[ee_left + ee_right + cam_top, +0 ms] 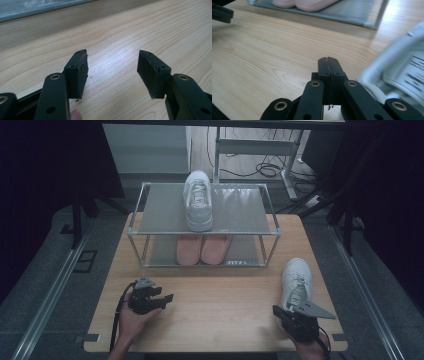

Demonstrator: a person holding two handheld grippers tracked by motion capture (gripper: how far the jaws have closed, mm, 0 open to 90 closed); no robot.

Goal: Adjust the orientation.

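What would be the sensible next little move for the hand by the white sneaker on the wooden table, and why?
Probably open the right gripper and turn it toward the white sneaker on the table. Its jaws are pressed shut on nothing, and the shoe lies just beside them. The matching white sneaker already sits on the metal rack's top shelf, so this one likely joins it. The left gripper rests open.

White sneaker (296,281), pale wood-grain table (220,300).
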